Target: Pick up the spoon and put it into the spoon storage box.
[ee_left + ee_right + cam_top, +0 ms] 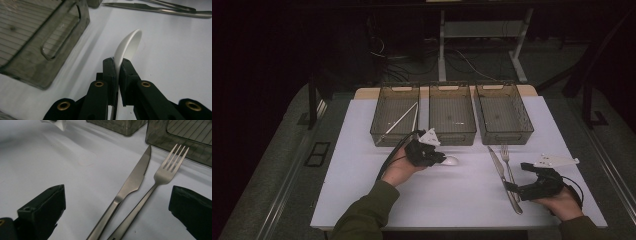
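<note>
From above, the left gripper (432, 156) clamps a white spoon (450, 160) just before the middle bin (452, 134). Left gripper view: jaws pinch the spoon's edge (a thin hold; it could twist free). Right gripper view: jaws apart, straddling knife (130, 185) and fork (160, 178).

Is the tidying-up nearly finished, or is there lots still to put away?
About a third done, it seems. A pair of chopsticks already lies in the left bin. The left gripper is shut on a white spoon, just off the table near the middle bin. The knife and fork lie between the right gripper's open jaws, not yet picked up. The right bin looks empty.
</note>
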`<state>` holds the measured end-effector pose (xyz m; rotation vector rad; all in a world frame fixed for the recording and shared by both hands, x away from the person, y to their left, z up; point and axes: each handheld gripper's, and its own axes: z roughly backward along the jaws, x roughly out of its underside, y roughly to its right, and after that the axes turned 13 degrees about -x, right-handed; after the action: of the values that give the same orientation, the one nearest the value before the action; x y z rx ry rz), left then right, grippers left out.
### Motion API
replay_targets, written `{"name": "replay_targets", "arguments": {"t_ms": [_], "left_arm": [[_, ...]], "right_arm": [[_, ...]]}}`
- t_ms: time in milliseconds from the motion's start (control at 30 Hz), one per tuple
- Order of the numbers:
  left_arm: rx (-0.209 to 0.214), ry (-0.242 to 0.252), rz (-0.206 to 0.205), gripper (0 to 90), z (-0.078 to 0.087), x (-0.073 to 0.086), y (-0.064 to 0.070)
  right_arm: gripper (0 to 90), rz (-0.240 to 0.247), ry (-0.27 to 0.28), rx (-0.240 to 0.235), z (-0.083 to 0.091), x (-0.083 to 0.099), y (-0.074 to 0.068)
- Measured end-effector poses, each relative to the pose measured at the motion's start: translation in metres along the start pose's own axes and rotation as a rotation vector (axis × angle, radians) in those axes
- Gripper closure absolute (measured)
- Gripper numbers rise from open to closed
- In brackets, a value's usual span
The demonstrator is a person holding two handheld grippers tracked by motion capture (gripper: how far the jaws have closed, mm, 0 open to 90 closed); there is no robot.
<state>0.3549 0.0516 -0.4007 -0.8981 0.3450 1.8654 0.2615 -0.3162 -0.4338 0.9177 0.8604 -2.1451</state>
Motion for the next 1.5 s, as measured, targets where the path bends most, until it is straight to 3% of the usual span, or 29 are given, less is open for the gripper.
{"name": "replay_targets", "arguments": {"t_ms": [367,633,933,1233,1500], "left_arm": [[0.005,0.035,-0.011,83.5,0.001,-0.023,-0.015],[0.009,0.056,-0.03,83.5,0.004,-0.043,-0.023],[0.0,0.068,-0.055,83.6,0.002,-0.065,-0.034],[-0.03,0.078,-0.065,83.6,-0.008,-0.089,-0.05],[-0.074,0.059,-0.064,83.6,-0.029,-0.096,-0.065]], "right_arm": [[0.8,0.017,0.02,-0.017,-0.001,0.001,-0.002],[0.7,0.033,0.077,-0.041,-0.002,0.0,-0.005],[0.6,0.055,0.075,-0.038,-0.008,-0.002,-0.009],[0.7,0.048,0.068,-0.033,-0.008,-0.002,-0.009],[0.7,0.044,0.061,-0.036,-0.008,-0.002,-0.009]]}}
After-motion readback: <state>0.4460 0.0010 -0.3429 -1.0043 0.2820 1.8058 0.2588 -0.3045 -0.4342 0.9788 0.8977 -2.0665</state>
